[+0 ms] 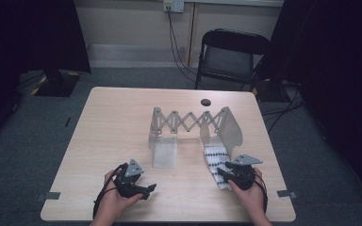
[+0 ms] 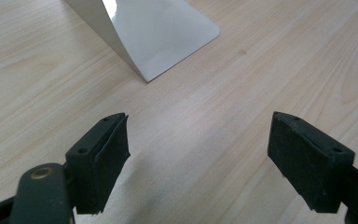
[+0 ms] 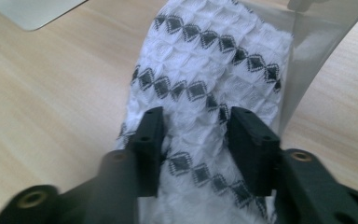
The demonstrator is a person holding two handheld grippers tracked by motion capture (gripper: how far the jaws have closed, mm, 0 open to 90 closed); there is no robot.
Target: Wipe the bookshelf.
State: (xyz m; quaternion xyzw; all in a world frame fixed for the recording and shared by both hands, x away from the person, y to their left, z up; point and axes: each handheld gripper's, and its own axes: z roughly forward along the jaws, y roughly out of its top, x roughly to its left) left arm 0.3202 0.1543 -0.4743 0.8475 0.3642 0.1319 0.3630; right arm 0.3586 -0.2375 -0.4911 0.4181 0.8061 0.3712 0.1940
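A white cloth with black diamond rows (image 1: 215, 162) (image 3: 205, 51) lies on the wooden table (image 1: 113, 132), at the foot of the right end plate of a grey folding scissor rack (image 1: 188, 121). My right gripper (image 1: 222, 170) (image 3: 193, 135) stands over the cloth's near end. Its jaws are partly apart, with cloth lying between and under them, and the pads do not clearly pinch it. My left gripper (image 1: 151, 188) (image 2: 198, 154) rests near the front left, its jaws wide apart over bare wood with nothing between them. The rack's left foot plate (image 2: 158, 32) lies just beyond it.
The rack's translucent right end plate (image 3: 307, 51) rises beside the cloth. A dark cable hole (image 1: 206, 102) sits near the table's far edge. A black folding chair (image 1: 228, 56) stands behind the table. Tape marks sit at the front corners.
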